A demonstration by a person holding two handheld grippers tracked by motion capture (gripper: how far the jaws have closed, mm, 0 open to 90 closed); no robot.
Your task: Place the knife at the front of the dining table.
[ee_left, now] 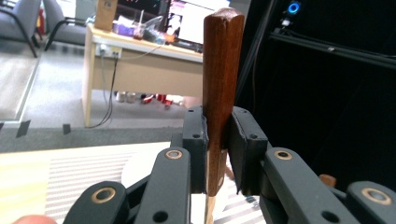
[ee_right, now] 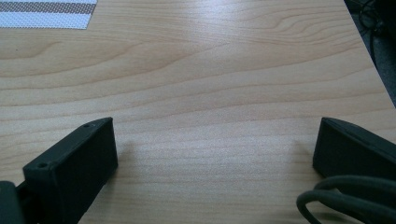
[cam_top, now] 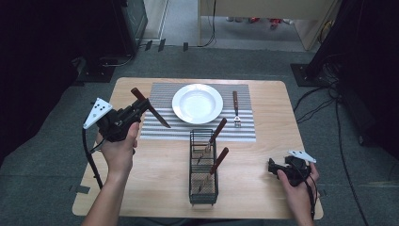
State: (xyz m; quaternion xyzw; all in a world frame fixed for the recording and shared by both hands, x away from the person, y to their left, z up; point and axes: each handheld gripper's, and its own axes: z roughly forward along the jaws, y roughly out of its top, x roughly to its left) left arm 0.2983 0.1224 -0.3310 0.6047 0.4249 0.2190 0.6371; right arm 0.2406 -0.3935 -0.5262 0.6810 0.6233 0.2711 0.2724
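From above, your left gripper [cam_top: 141, 107] holds a knife [cam_top: 150, 108] by its wooden handle, lifted over the striped mat [cam_top: 244, 126] just left of the white plate [cam_top: 197, 103]. In the left gripper view, the jaws squeeze the brown handle, which stands straight up. In the right gripper view, your right gripper [ee_right: 215, 144] has its jaws wide apart with nothing between them, low over the bare wooden table [ee_right: 210, 70].
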